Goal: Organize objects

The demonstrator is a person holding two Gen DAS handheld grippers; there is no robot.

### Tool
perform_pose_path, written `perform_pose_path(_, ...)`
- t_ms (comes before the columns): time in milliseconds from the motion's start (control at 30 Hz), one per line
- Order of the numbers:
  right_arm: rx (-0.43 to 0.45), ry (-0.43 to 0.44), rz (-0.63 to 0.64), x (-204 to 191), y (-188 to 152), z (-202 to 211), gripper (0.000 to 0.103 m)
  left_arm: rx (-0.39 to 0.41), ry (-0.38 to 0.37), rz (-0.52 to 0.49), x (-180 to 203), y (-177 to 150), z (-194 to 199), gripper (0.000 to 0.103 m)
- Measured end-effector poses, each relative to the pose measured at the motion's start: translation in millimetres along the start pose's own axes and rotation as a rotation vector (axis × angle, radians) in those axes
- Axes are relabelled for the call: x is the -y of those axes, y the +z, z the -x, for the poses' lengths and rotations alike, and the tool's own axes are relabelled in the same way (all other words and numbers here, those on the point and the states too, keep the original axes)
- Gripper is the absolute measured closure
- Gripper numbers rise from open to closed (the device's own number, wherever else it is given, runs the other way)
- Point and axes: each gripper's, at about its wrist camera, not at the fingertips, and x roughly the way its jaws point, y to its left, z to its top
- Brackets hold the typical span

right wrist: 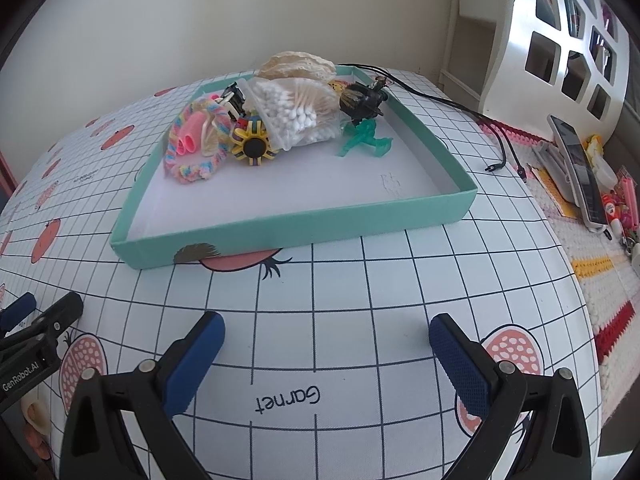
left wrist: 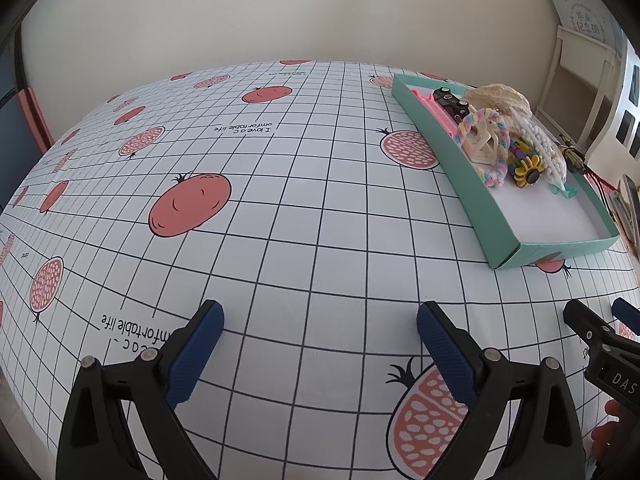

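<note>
The shallow teal cardboard tray (right wrist: 296, 228) sits on the tabletop (right wrist: 340, 280), which is covered in a white grid-pattern cloth printed with pink fruit. All the small items visible lie heaped against the tray's far wall. There is a pastel braided yarn loop (right wrist: 192, 168), a yellow-and-black flower-shaped toy (right wrist: 254, 146) touching it, and a clear bag of white cotton swabs (right wrist: 296, 120) just beyond. A translucent green plastic figure (right wrist: 364, 140) is on the tray floor beside the bag, a dark round tasselled object (right wrist: 360, 100) is behind the figure, and a cream lace bundle (right wrist: 298, 66) is at the far wall. The tray's near half is bare.

The left hand-held gripper (left wrist: 320, 344) is released, with its blue-padded fingers spread wide and holding nothing, and it hovers over bare cloth well to the left of the tray. The right hand-held gripper (right wrist: 326, 350) is likewise spread and empty, and it sits just in front of the tray's near wall.

No loose item remains on the gridded cloth around the tray in either view. The gathering therefore looks finished or nearly so. The black cables (right wrist: 472, 116) trailing past the tray's right wall, and the clutter on the knitted mat (right wrist: 596, 264) to the tray's right, may or may not belong to the job.
</note>
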Motion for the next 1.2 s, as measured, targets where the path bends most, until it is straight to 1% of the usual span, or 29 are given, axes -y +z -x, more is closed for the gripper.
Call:
perform_pose_path(67,0.000,0.001,0.000,0.0,0.0,0.0,0.000,-0.006,-0.005,-0.008,0.8,-0.3,-1.8,0.000)
perform_pose_path(1200,0.000,0.001,0.002,0.0,0.2,0.0,0.000,-0.005,-0.005,-0.006,2.2,1.1,-4.5,0.000)
